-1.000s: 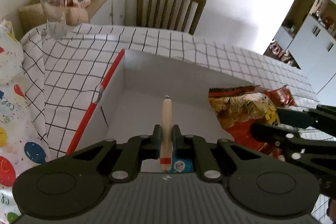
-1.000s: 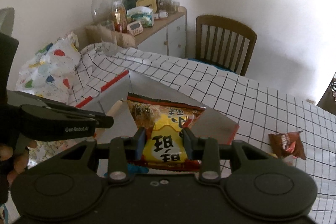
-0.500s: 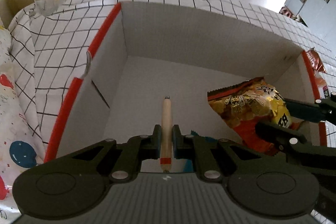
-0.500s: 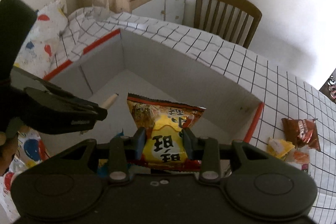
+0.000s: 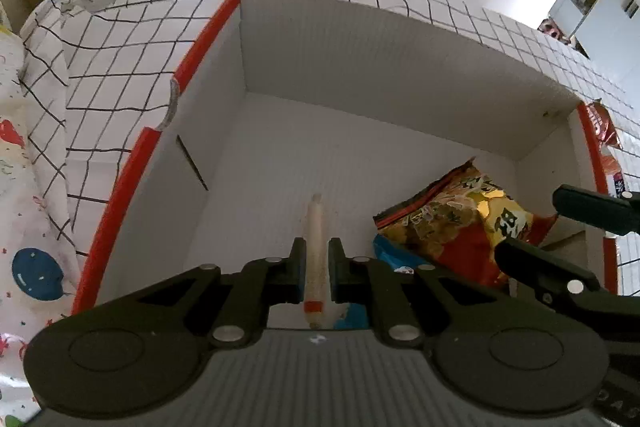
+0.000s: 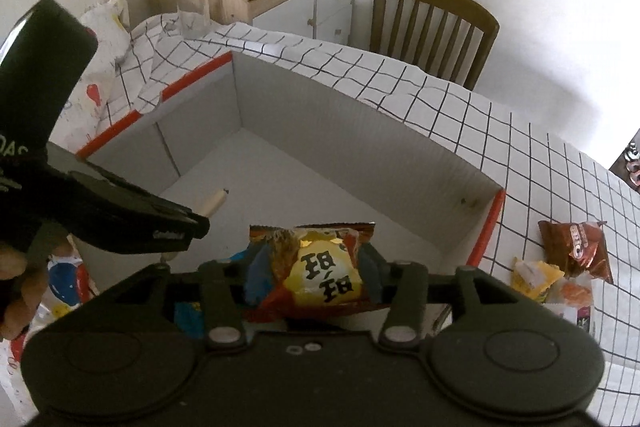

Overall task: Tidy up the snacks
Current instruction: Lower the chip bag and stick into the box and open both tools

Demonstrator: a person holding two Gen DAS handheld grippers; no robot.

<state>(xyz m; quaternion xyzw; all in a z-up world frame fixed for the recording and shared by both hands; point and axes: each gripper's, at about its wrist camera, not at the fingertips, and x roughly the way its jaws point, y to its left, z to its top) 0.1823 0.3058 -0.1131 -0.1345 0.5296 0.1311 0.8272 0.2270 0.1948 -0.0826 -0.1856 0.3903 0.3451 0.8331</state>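
We lower snacks into the white cardboard box with red rims (image 5: pixel 400 75): left gripper (image 5: pixel 316 269) clenched on a beige sausage stick (image 5: pixel 314 227), frame centre; right gripper (image 6: pixel 310 277) jaws opening around the yellow-red crisp bag (image 6: pixel 324 275). Next, we judge, release both.

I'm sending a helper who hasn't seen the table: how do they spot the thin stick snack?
Find the big white box with red rims on the checked tablecloth. Inside it, the left gripper pinches a pale sausage stick: slim and plain, unlike the crinkly red-and-yellow chip bag beside it.
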